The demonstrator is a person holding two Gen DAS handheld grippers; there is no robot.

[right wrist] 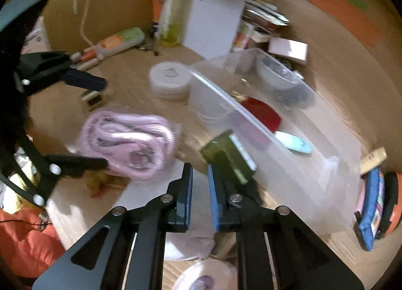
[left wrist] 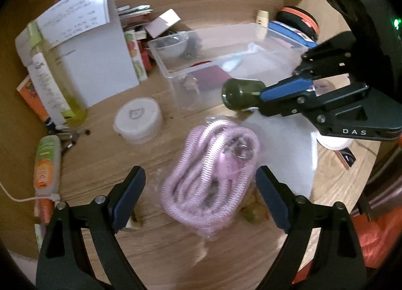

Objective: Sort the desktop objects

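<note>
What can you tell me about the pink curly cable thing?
The pink coiled cable is a ribbed, springy cord wound into a loose bundle, seemingly wrapped in clear plastic. A shiny metal piece sits near its middle. It lies on the wooden desk, partly over white paper, between the open jaws of the left gripper. The picture is blurry, so contact is unclear.

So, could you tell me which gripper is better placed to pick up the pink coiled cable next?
The left gripper: its jaws stand open on either side of the pink coiled cable, while the right gripper is shut beside a dark green bottle.
</note>
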